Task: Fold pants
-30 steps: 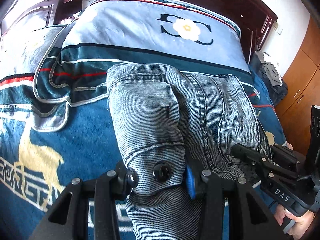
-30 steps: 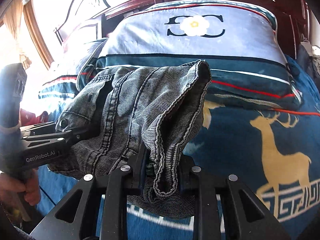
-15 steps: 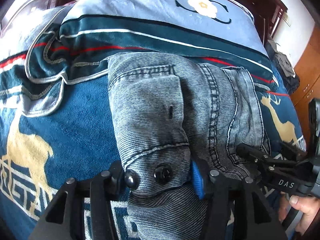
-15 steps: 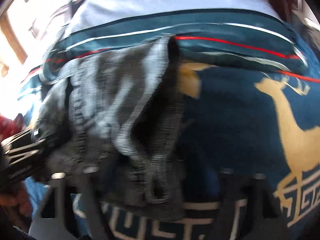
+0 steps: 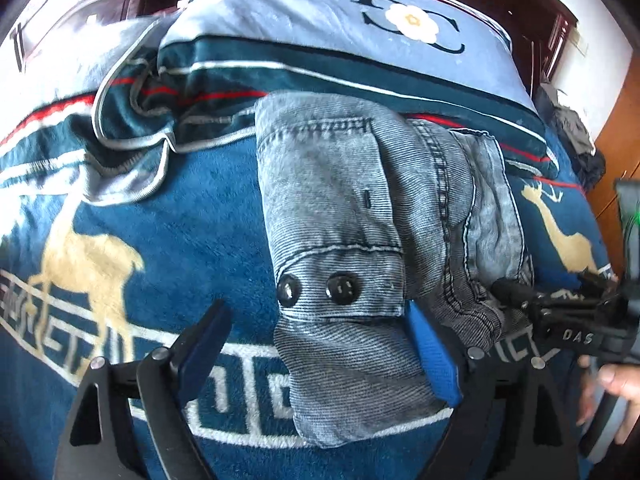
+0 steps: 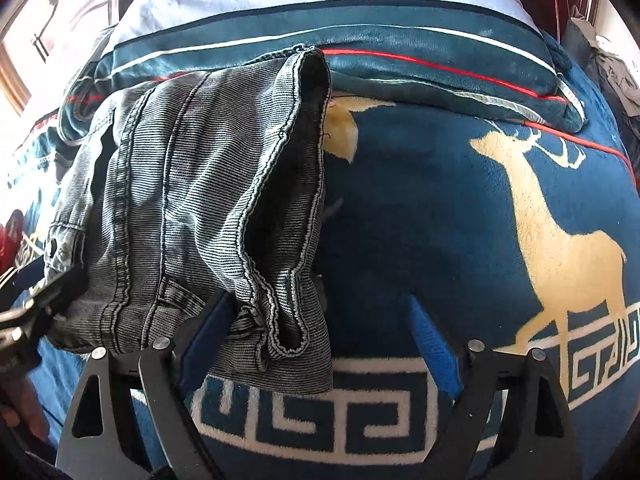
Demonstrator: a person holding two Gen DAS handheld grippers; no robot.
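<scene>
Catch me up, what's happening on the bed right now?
A person with a handheld gripper in each hand is folding grey denim pants on a blue deer-print blanket. The pants lie bunched in a folded stack below the pillow. The left gripper is open, its fingers on either side of the buttoned waistband. The right gripper is open too, with the pants' right edge lying between its fingers. Neither one is clamping the fabric.
</scene>
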